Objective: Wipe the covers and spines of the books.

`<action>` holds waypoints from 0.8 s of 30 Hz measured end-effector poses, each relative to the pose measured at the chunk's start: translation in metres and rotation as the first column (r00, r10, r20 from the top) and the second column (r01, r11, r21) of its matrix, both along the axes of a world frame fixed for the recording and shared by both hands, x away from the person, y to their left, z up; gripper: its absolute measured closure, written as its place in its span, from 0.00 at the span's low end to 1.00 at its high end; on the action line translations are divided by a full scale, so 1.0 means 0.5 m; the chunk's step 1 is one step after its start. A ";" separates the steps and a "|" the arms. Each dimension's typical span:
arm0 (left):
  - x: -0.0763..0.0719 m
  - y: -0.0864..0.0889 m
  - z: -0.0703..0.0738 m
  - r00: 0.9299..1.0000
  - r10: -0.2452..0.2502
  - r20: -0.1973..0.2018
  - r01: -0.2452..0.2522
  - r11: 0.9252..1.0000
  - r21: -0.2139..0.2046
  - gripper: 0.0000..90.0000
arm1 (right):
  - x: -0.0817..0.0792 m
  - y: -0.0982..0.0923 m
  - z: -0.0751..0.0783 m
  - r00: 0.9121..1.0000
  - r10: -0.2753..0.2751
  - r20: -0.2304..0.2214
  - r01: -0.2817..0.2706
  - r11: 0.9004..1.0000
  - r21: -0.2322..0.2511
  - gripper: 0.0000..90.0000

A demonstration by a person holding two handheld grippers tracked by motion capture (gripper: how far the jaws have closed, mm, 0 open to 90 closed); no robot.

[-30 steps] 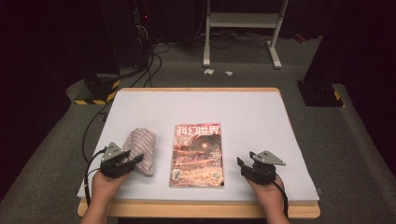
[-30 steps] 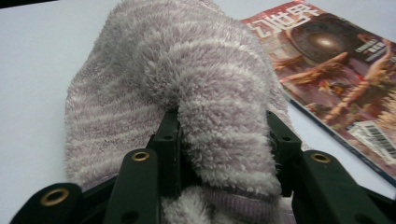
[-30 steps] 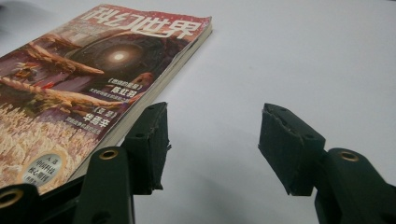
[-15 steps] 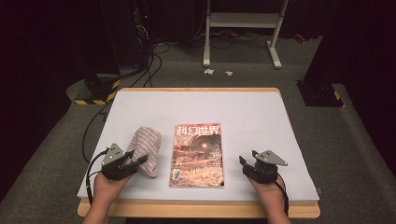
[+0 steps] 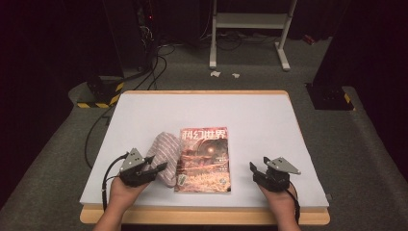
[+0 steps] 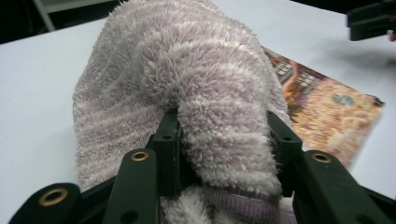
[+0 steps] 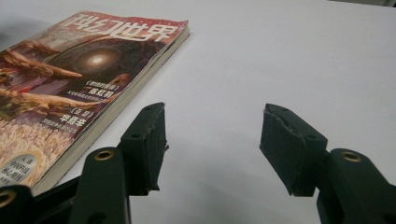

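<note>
Striped towel [image 5: 161,153], clamped in left tool [image 5: 155,169], has apparently shifted toward magazine [image 5: 204,159].

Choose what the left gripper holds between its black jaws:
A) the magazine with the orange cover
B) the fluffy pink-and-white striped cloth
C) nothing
B: in the left gripper view, the left gripper has its jaws pressed into the fluffy striped cloth.

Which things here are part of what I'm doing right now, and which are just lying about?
In the job:
- striped fluffy cloth, clamped in the left tool
- magazine, right beside the cloth

Lying about:
- right tool, open over bare table
- white frame on the floor
</note>
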State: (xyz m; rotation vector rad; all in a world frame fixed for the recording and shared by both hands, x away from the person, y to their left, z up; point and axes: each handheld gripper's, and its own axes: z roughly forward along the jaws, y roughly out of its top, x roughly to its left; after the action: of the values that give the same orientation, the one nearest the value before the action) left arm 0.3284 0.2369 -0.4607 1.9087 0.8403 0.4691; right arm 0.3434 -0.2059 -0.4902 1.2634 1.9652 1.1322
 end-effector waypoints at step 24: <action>-0.022 -0.174 -0.061 0.979 -0.200 -0.041 0.204 0.943 0.263 0.64 | -0.019 -0.011 -0.005 1.000 0.015 -0.003 -0.015 0.999 -0.030 0.45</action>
State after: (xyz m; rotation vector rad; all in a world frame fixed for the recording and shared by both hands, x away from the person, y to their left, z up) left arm 0.3176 0.1497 -0.4914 2.2218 0.6032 0.4610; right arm 0.3341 -0.2114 -0.4927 1.2374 1.9889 1.1044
